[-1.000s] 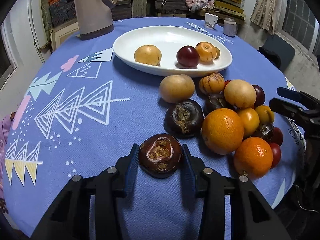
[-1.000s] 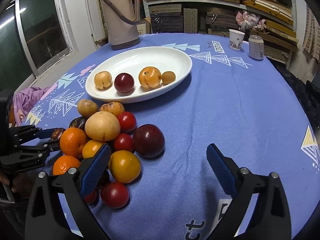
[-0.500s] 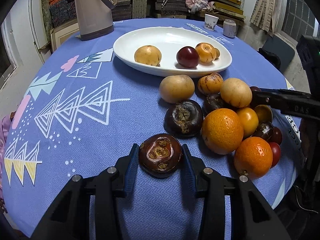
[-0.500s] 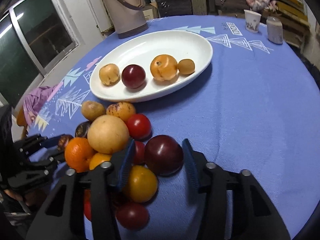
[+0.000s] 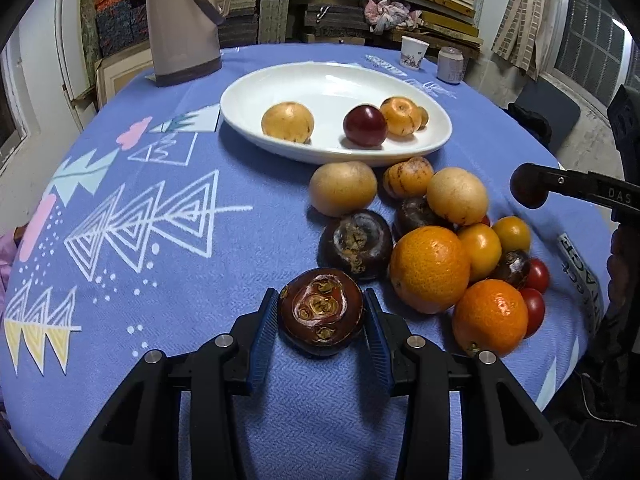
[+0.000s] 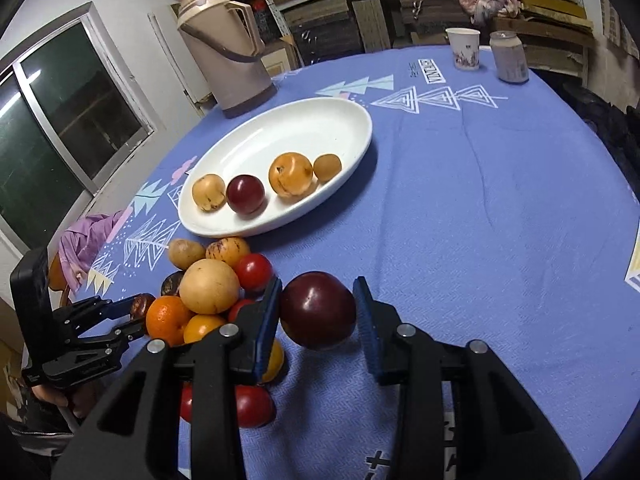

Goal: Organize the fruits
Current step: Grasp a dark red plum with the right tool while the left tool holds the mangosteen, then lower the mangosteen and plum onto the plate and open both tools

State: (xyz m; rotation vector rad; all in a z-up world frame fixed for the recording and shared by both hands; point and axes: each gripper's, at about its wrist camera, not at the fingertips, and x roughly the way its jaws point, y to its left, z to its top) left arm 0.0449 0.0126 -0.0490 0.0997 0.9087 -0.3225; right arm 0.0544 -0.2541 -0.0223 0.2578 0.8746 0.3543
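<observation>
Since a second ago the right tool [image 6: 316,312] has swung in from bare cloth, closed round the plum [image 6: 317,310] at the pile's edge and begun to raise it; the left wrist view shows that plum [image 5: 529,191] clear of the heap. Its blue pads press the plum's two sides, so the grip looks firm. The left tool [image 5: 321,320] has hardly moved: its pads sit against both flanks of the dark chestnut [image 5: 321,317], which rests on the worktop [image 5: 160,280] near its front edge, apart from the pile. It looks gripped but not yet lifted.

Both picks come from the outside of the pile [image 5: 440,240], probably so that nothing rolls when a fruit is pulled free. Oranges, yellow fruit, tomatoes and another dark chestnut remain heaped on the cloth just before the plate [image 6: 320,120].

That white plate, toward the middle of the worktop, holds four fruits in a row along its near side; most of its far side is bare, so the plum likely belongs beside the red one there.

A flask [image 6: 224,48] stands behind the plate; a cup [image 6: 464,48] and can [image 6: 509,56] sit at the far edge.
</observation>
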